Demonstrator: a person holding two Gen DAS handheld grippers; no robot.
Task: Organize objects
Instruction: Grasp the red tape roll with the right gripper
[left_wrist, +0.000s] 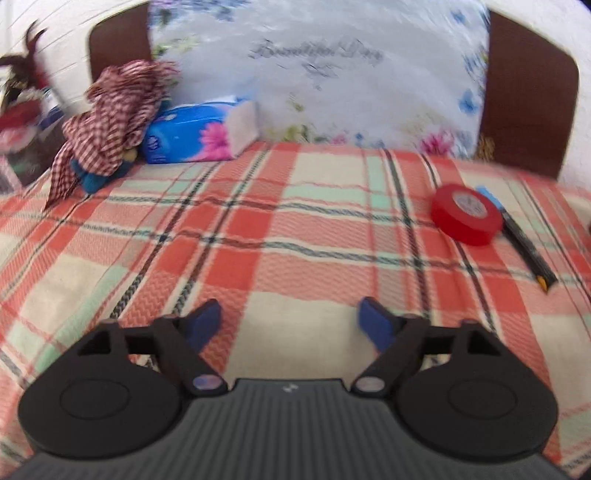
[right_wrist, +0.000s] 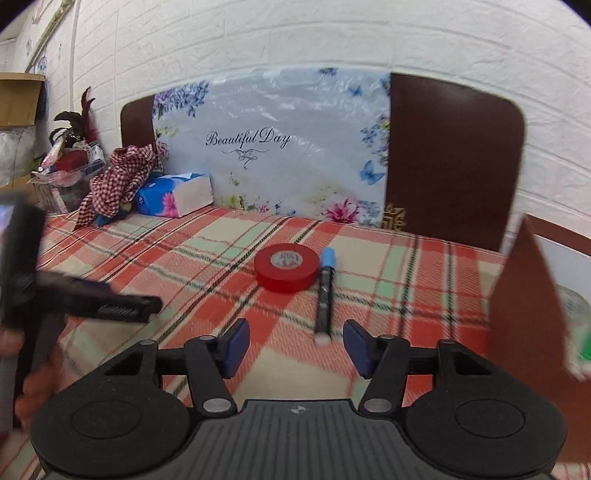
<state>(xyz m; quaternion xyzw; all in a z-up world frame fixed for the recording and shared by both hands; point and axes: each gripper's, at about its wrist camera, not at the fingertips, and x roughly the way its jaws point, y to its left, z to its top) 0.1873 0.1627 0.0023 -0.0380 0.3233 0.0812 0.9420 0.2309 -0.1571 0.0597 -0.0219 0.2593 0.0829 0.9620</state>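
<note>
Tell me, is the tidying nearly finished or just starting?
Just starting, it seems. Nothing looks put away yet: the red tape roll and the marker pen lie side by side on the plaid blanket. In hand: nothing; the right gripper is open, close to the pen's near end, and the left gripper is open and empty. Both things are still to move.

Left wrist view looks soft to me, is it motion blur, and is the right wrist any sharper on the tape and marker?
Left wrist view: smeared throughout, the panel lettering unreadable, the red tape roll soft. Right wrist view: sharper centrally, the roll and blue-capped black marker crisp; edges blur, and fisheye bends the wall lines.
</note>
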